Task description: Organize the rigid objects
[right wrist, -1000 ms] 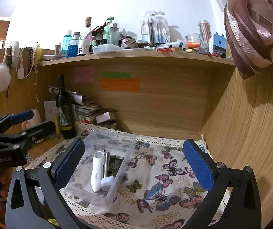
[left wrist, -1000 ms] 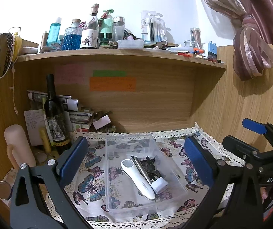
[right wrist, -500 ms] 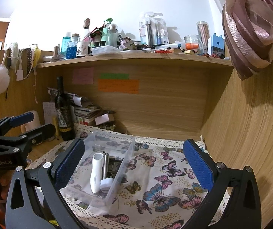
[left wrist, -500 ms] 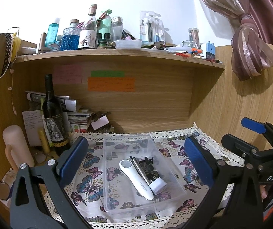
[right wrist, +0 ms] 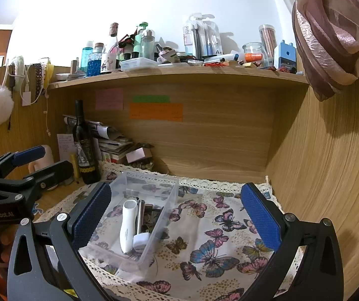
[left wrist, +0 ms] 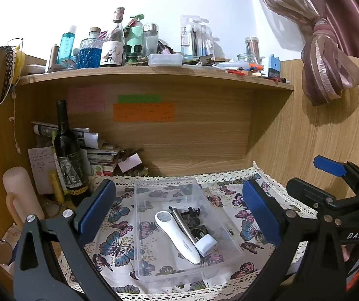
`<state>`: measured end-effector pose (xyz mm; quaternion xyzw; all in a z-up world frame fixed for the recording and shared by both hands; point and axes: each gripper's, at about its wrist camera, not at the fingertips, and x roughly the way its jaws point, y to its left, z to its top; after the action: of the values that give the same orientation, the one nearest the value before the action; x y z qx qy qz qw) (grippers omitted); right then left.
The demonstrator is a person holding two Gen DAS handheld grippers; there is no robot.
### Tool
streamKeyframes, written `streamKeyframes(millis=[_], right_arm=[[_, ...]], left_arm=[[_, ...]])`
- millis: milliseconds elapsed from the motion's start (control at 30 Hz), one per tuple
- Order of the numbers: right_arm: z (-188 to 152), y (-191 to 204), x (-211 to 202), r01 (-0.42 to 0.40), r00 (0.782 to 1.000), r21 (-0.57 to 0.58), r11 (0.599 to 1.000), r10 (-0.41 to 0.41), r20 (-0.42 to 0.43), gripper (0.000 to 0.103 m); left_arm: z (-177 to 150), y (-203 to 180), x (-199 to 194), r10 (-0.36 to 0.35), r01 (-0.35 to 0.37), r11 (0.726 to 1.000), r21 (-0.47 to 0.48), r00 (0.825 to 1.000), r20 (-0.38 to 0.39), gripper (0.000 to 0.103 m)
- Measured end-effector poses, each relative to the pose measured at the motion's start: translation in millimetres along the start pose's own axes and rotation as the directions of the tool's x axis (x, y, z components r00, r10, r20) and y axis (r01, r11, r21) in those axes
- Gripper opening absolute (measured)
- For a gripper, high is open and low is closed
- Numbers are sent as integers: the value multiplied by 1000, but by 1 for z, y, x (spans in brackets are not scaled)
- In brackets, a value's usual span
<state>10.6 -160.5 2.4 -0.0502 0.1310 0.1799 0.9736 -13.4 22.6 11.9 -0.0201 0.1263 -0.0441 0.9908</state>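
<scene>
Left gripper [left wrist: 179, 215] hangs above the near edge of the bench, jaws wide apart, nothing between them. Right gripper [right wrist: 177, 218] likewise, jaws apart and empty, off to the right of the tray.

Task things: clear plastic tray [left wrist: 144, 255] sits on the butterfly cloth [right wrist: 217, 253], toward its left side. Inside lie a white handheld device [left wrist: 177, 235], a slim metal tool [left wrist: 183, 225] touching its right flank, a small white block [left wrist: 205, 244] at the near end, and a dark tangle of small parts [left wrist: 194, 219] behind. All appear gathered already; sorting looks close to done.

Risks, as judged:
- Tray is light and see-through; its walls are hard to read, so a descending finger could clip the rim and tip or skid it.
- Cloth is loose with a lace edge; dragging the tray could bunch it and pull it off the near edge.
- Wine bottle [left wrist: 69, 155] stands just beyond the cloth's left corner, tall and narrow; a wide left swing could topple it.
- Device, tool and block lie pressed together; pinching one may drag its neighbours.

Surroundings: wooden alcove, overhead shelf [left wrist: 154, 74] crowded with bottles and jars, sticky notes [left wrist: 143, 111] on the back panel, paper stack [left wrist: 99, 150] in the left corner, tied curtain [left wrist: 330, 57] to the right.
</scene>
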Motion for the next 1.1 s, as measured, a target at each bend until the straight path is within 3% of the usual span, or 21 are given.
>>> streamKeyframes(millis=[1100], right_arm=[[1,-1,5,4,1000,8,1000,-4,-7,103]], left_arm=[[0,-4,5,-18,18,1000,10,1000,-22,102]])
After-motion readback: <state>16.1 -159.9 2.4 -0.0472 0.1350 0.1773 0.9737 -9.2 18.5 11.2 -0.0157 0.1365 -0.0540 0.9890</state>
